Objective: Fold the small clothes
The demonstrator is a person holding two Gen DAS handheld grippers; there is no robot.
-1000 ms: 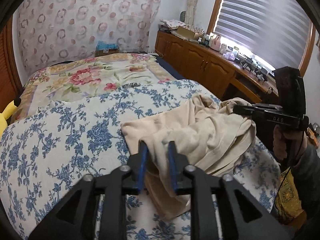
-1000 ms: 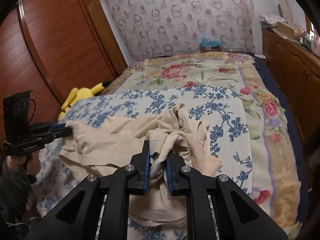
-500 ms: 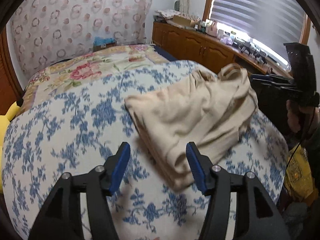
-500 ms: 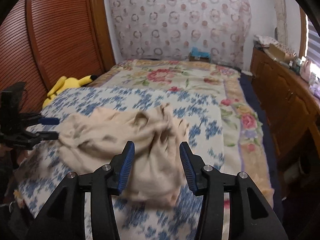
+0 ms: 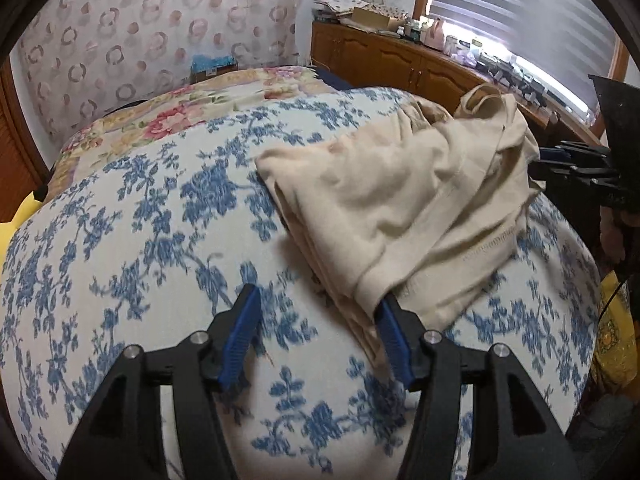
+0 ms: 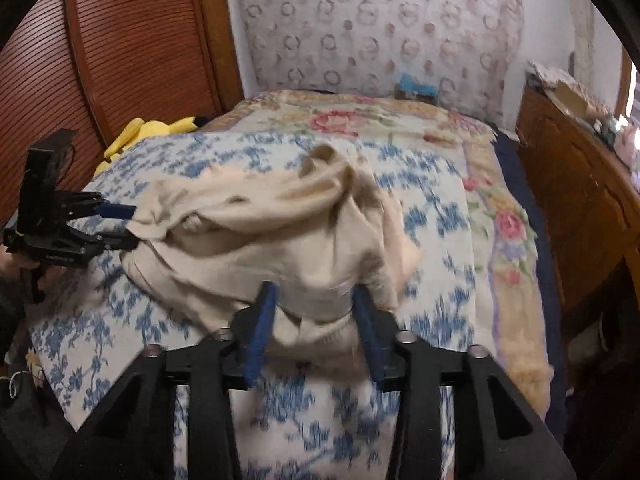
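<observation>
A cream garment (image 5: 400, 208) lies crumpled and partly folded on the blue-flowered bedspread (image 5: 140, 240). My left gripper (image 5: 316, 336) stands open just above the bed. The garment's near corner rests against its right pad, and the left pad is clear of it. In the right wrist view the garment (image 6: 260, 216) fills the middle. My right gripper (image 6: 314, 328) has a bunched edge of it between its blue pads; the jaws are closing and do not clamp it. The left gripper (image 6: 120, 226) shows at the garment's left corner, the right gripper (image 5: 540, 162) at its far right edge.
A pink-flowered blanket (image 5: 168, 120) covers the far half of the bed. A yellow plush toy (image 6: 148, 132) lies by the wooden wardrobe (image 6: 120, 40) on the left. A cluttered wooden cabinet (image 5: 400, 64) runs under the window on the right. A person's hand (image 5: 612, 236) holds the right gripper.
Both grippers were shut on the garment and have let go, so it now lies on the bed. The left gripper has sunk closer. The right jaws are narrower than half a second ago.
</observation>
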